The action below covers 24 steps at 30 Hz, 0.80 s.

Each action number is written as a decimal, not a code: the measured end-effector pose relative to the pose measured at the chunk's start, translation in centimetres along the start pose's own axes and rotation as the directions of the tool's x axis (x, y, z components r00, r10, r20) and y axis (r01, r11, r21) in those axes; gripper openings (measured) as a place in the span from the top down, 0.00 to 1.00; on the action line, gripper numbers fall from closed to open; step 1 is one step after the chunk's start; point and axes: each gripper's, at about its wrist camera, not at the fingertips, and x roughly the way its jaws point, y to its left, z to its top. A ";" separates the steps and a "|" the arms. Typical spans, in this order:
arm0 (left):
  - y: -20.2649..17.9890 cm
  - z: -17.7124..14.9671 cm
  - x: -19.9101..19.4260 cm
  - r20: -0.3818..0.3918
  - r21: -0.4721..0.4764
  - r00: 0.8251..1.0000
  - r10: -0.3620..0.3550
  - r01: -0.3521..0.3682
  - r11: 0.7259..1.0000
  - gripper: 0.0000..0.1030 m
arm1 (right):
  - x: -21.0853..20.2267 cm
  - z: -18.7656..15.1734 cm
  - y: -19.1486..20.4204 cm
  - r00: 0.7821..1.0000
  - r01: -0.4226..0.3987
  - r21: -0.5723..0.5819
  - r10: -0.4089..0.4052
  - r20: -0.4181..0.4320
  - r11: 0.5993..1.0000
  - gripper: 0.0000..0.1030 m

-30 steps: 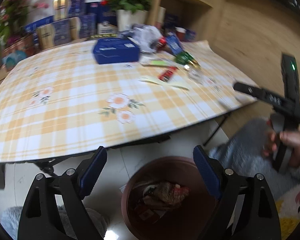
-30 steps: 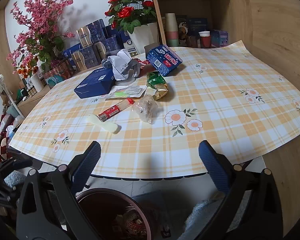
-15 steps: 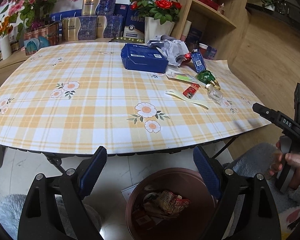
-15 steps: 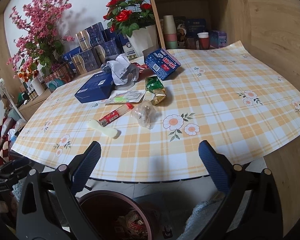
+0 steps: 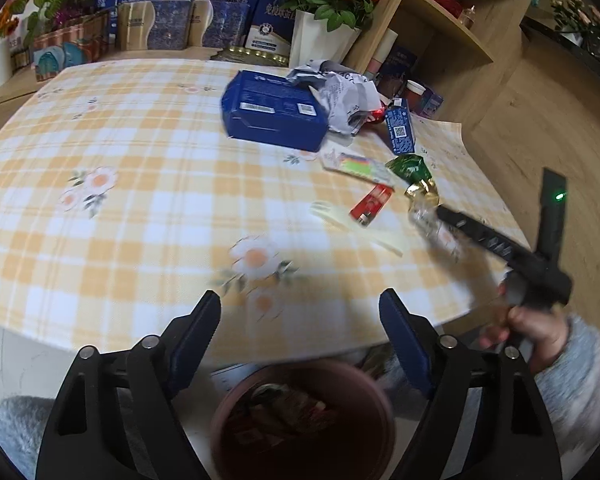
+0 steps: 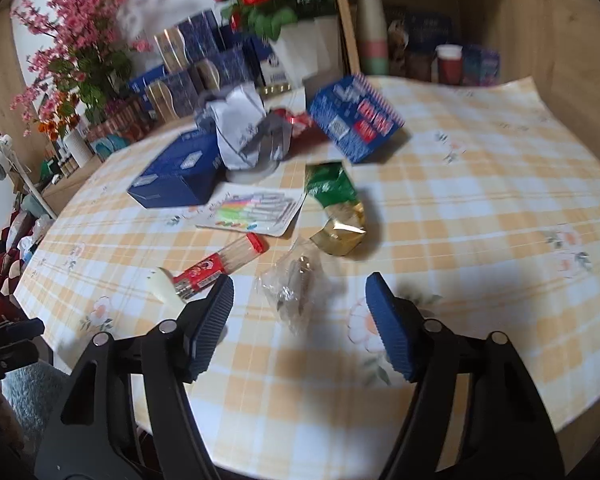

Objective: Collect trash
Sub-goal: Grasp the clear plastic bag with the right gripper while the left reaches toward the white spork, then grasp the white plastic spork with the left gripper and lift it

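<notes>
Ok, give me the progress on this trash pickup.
Some trash already lies in the bin. Both grippers are empty: the right gripper, which has just been closing, nears the clear wrapper. The foil bag, red tube and crumpled paper remain.

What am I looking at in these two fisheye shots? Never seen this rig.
No robot: a person holds a handheld two-finger gripper in each hand, each with a camera looking along its blue-padded fingers.

Left wrist view: the left gripper is empty, above a brown round bin with wrappers inside. The right-hand tool shows at the right.

Right wrist view: the right gripper reaches over the yellow checked tablecloth; its jaws have just been closing, but nothing is gripped yet. A crumpled clear plastic wrapper lies just ahead.

Nearby litter: a red toothpick tube, green-and-gold foil wrapper, blue boxes and crumpled white paper.
</notes>
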 end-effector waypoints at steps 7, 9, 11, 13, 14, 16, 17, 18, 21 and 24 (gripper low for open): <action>-3.8 2.7 4.0 -0.081 -0.004 0.996 -0.036 0.035 0.999 0.34 | 1.3 -0.5 -0.1 0.998 -0.062 -0.025 0.061 -0.033 0.998 0.70; -5.0 3.2 5.3 -0.099 0.005 0.995 -0.028 0.029 1.000 0.35 | 0.6 -1.2 -0.2 0.997 -0.075 -0.038 0.075 0.008 0.996 0.71; -5.8 3.6 6.4 -0.112 0.011 0.994 -0.011 0.012 1.000 0.35 | -0.3 -2.0 -0.8 0.994 -0.094 -0.015 0.095 0.055 0.995 0.72; -6.8 3.9 7.6 -0.122 0.026 0.992 0.034 -0.031 0.999 0.35 | -1.4 -2.4 -1.7 0.992 -0.090 0.033 0.086 0.096 0.995 0.73; -7.2 4.0 8.1 -0.124 0.034 0.991 0.058 -0.055 0.998 0.35 | -2.0 -2.3 -2.0 0.989 -0.090 0.046 0.083 0.124 0.995 0.73; -7.9 4.3 9.3 -0.124 0.046 0.985 0.116 -0.111 0.993 0.35 | -3.1 -2.2 -2.6 0.982 -0.082 0.060 0.070 0.178 0.995 0.73; -8.1 4.3 9.7 -0.125 0.046 0.983 0.134 -0.129 0.991 0.34 | -3.2 -2.1 -2.8 0.981 -0.081 0.065 0.068 0.183 0.995 0.73; -8.3 4.5 10.3 -0.127 0.042 0.979 0.159 -0.154 0.987 0.34 | -3.2 -2.2 -3.0 0.981 -0.084 0.070 0.070 0.181 0.994 0.73; -8.7 5.0 11.5 -0.125 0.036 0.967 0.223 -0.220 0.975 0.31 | -3.0 -2.2 -3.3 0.982 -0.089 0.072 0.075 0.171 0.993 0.73; -9.2 5.6 12.5 -0.108 0.037 0.954 0.278 -0.276 0.960 0.21 | -3.0 -2.2 -3.4 0.982 -0.090 0.072 0.076 0.175 0.993 0.73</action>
